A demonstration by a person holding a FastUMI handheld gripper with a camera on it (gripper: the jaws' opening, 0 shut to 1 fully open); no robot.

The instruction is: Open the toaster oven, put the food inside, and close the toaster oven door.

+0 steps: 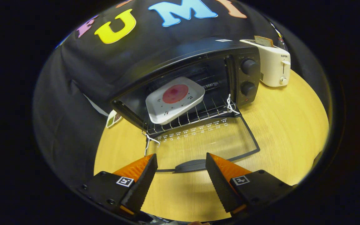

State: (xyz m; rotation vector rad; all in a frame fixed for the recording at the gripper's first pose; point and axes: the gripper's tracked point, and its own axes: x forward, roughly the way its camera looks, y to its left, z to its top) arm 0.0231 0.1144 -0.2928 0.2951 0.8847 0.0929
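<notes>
Gaping tongs (181,162) above door handle (191,166)

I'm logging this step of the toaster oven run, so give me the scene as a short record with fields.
toaster oven: on the wooden table, cavity open
door: folded down flat toward the gripper, handle at its near edge
plate of food: white, tilted, on the wire rack inside the oven
gripper: open, holding nothing, fingers either side of the door handle
toaster: white, beside the oven, slice sticking out
task left: close the door
</notes>
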